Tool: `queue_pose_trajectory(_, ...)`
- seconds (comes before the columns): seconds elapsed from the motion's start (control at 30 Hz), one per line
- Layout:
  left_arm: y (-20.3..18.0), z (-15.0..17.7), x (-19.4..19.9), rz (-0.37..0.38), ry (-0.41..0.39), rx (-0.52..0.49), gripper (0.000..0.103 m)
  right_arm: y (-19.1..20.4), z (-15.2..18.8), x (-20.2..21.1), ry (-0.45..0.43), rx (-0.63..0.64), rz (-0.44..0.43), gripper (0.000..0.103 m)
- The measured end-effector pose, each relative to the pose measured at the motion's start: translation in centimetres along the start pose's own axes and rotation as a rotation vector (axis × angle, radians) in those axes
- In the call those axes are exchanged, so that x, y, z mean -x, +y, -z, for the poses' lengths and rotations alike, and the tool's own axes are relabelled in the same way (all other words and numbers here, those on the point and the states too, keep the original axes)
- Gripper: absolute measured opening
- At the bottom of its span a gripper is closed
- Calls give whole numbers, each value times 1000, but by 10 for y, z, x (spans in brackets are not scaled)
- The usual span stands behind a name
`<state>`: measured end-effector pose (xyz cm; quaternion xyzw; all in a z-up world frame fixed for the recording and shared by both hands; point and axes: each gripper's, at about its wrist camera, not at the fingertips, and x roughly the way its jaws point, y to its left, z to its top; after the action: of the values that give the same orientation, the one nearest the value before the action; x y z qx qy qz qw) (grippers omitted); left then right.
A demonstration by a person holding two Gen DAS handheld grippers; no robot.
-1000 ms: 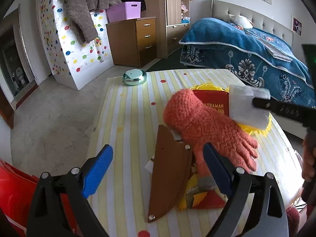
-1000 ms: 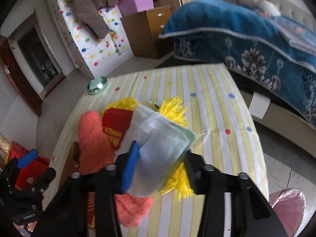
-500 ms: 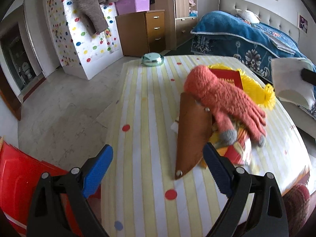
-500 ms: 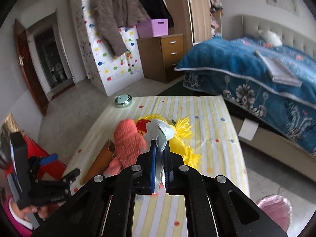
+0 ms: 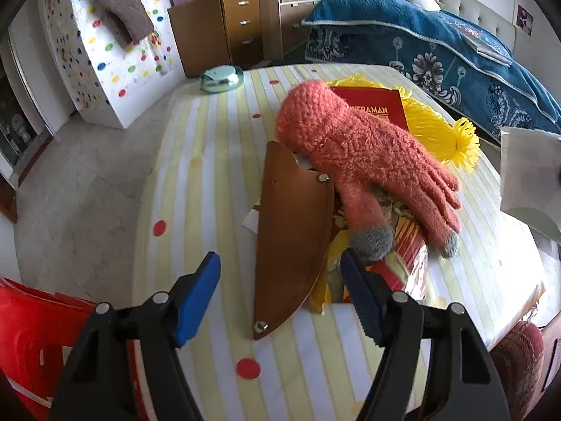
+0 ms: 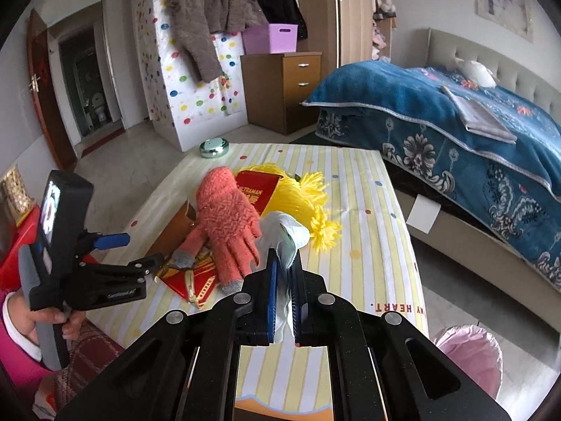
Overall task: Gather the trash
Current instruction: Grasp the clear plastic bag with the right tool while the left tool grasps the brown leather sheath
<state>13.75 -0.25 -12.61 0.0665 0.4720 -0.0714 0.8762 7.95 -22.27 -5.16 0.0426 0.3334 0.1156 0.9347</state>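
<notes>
1. Red bin (image 5: 31,343): plastic, at the far left, beside the tabletop (image 5: 217,161) edge and below it. Presumably the receptacle; contents not visible.
2. Left tool (image 5: 280,282): blue-padded jaws spread wide, holding nothing. It hovers low over the near end of the tabletop, the brown leather sheath (image 5: 291,235) lying between its pads (not gripped).
3. Round metal tin (image 5: 221,77): at the far corner of the tabletop, well apart from the rest.
4. Central pile: orange knitted glove (image 5: 354,151) draped over a red booklet (image 5: 371,100) and red-and-yellow printed wrappers (image 5: 406,245); yellow tasselled piece (image 5: 441,129) underneath, spreading toward the right.
5. Right tool (image 6: 284,280): jaws pinched nearly closed on a white crumpled wrapper (image 6: 285,235) (thin plastic or tissue, cannot tell which), held lifted above the tabletop near the glove's fingertips.
6. Pink bin (image 6: 470,354): on the floor at the right, off the tabletop corner; an alternative receptacle.
7. Progress (judgement): early. One piece of trash is picked up but not yet binned; the printed wrappers remain on the tabletop. Glove, booklet and sheath look like belongings rather than rubbish.
</notes>
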Motion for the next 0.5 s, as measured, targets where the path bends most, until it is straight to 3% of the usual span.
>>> queue_pose_trajectory(0.2,-1,-9,-15,58,21,28,69,-5,3,-4,4,-17,-5,7)
queue_pose_trajectory(0.33,0,-12,-20,82,14,46,51,-7,4,-4,6,-19,-6,7)
queue_pose_trajectory(0.5,3,-11,-12,72,-19,61,49,-8,6,-1,5,-29,-10,7)
